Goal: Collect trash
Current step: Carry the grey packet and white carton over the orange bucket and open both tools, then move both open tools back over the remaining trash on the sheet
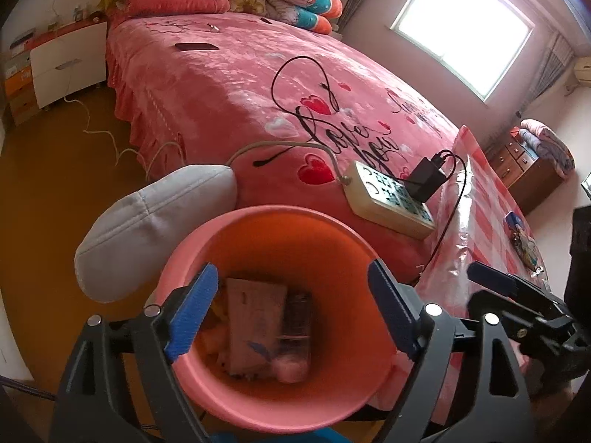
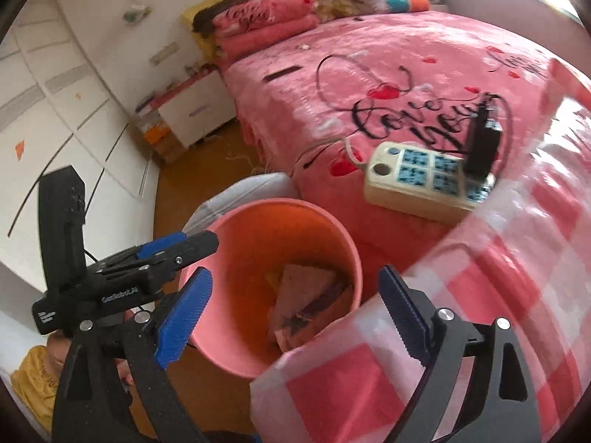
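Seen from the left wrist, going left to right: brown floor (image 1: 55,170) at nine o'clock, then a grey cushion (image 1: 155,229) just beside the bin, at about ten o'clock from it. In the lower middle, a pink trash bin (image 1: 280,398), upright, rim against the edge of the bed. Inside it, at the bottom, trash (image 1: 258,328) – a flat paper packet, some yellowish pieces, a pinkish lump; details blurred. Left gripper (image 1: 291,313) over the mouth of the bin, blue pads wide apart, released, nothing between them. At two o'clock from the bin, a cream power strip (image 1: 388,203) on the pink bed cover (image 1: 221,92), a black charger (image 1: 428,177) plugged in. Further right, a pink checked plastic cloth (image 1: 480,192).

Seen from the right wrist: left gripper at eight o'clock, bin at centre. Right gripper (image 2: 295,317) – fingers spread, released, holding nothing; left pad over the bin rim, right pad over the checked cloth.
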Demonstrator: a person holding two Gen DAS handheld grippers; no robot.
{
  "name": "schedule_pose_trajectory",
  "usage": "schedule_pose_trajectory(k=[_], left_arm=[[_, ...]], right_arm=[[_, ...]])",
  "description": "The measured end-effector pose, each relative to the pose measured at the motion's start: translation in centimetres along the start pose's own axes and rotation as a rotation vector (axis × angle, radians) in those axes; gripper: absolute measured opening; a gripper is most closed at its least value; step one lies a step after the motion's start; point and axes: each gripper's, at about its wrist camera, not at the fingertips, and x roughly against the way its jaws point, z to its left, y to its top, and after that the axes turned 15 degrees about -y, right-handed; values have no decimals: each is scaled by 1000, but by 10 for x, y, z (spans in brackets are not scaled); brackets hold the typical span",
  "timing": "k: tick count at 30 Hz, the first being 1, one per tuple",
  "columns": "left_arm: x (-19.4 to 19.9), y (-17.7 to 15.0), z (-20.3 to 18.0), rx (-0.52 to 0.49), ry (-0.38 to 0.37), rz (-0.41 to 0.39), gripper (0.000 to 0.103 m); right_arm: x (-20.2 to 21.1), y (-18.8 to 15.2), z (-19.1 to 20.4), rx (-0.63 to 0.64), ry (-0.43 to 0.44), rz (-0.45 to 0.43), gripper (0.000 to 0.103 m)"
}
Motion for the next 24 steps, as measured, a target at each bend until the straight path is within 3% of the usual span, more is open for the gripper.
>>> schedule_pose_trajectory(k=[8,24], left_arm=[[-12,2,-22,-44,-73,18,85],[-1,7,-98,-199,-254,-9,90]], right_arm=[[37,-14,-30,-61,-96,-106,92],[86,-55,-106,-257,-259,-184,93]])
